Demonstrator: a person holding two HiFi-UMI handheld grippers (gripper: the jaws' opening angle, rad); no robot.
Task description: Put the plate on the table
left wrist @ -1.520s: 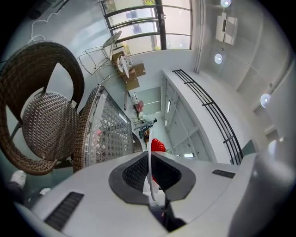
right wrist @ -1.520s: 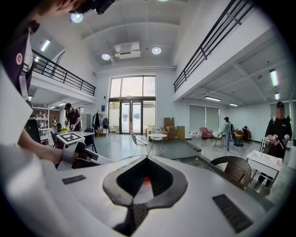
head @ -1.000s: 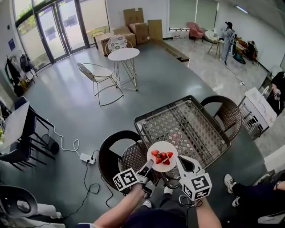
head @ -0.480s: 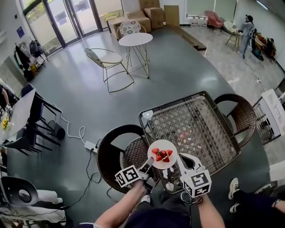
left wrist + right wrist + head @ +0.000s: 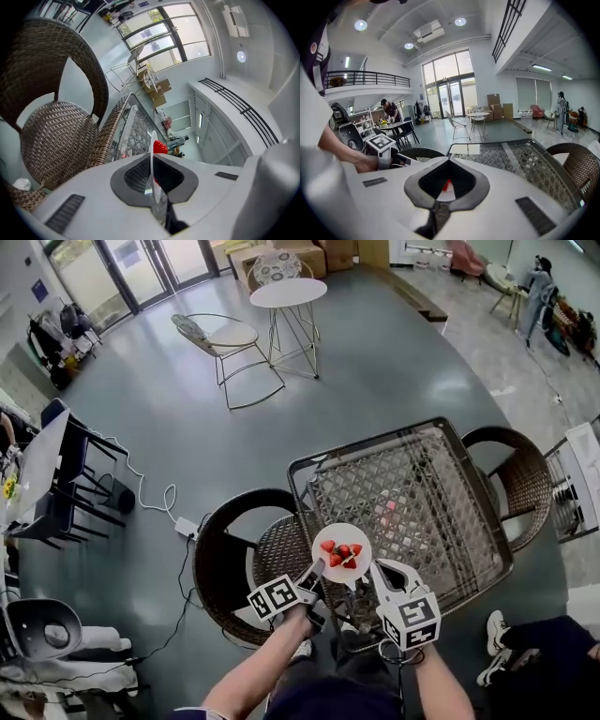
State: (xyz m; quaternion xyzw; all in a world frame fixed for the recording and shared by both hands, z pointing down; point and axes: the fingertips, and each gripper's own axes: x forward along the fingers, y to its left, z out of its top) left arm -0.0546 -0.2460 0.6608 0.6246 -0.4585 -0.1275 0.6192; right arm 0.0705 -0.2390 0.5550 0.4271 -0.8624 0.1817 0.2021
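Observation:
A small white plate [image 5: 341, 542] carrying several strawberries [image 5: 341, 553] is held level over the near left edge of the glass-topped wicker table [image 5: 412, 493]. My left gripper [image 5: 315, 570] is shut on the plate's near left rim. My right gripper [image 5: 374, 569] is shut on its near right rim. In the left gripper view the plate [image 5: 151, 161] shows edge-on between the jaws of the left gripper [image 5: 151, 165], with a strawberry [image 5: 159, 147] beyond. In the right gripper view a strip of plate [image 5: 445, 195] and a strawberry [image 5: 446, 185] show inside the jaws of the right gripper [image 5: 448, 161].
A brown wicker chair [image 5: 234, 563] stands at the table's left side, just under the plate. A second wicker chair [image 5: 511, 470] is at the table's far right. A power strip [image 5: 186, 526] with cables lies on the floor. A round white table [image 5: 286, 292] and a wire chair [image 5: 220, 334] stand farther off.
The head view has drifted, so the room sits differently in the picture. Both grippers keep their hold on the plate, which stays at the table's near left edge.

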